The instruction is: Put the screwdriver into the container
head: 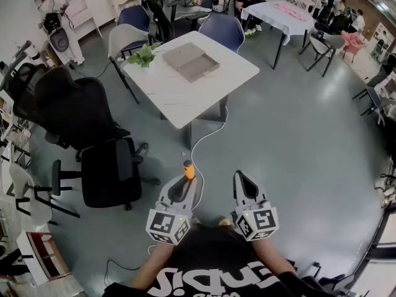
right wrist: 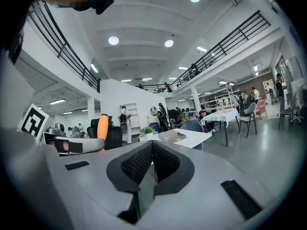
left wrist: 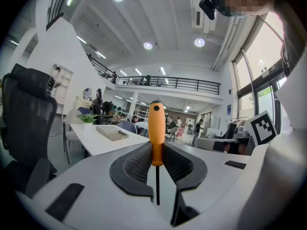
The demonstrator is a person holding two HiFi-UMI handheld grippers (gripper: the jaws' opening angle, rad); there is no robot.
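The screwdriver (head: 189,169) has an orange handle and a thin dark shaft. My left gripper (head: 184,183) is shut on it low on the handle, and most of the handle sticks out past the jaws (left wrist: 156,123). The left gripper (left wrist: 156,153) is held close to the person's body, well short of the table. The container (head: 190,62) is a shallow grey tray on the white table (head: 185,98), and it also shows far ahead in both gripper views (left wrist: 112,134) (right wrist: 173,136). My right gripper (head: 240,179) is beside the left, shut (right wrist: 152,151) and holding nothing.
Two black office chairs (head: 80,113) (head: 111,172) stand at the left between me and the table. A small green plant (head: 143,55) sits on the table's left corner. A white cable (head: 207,138) trails across the floor from the table. Blue chairs (head: 221,30) stand behind it.
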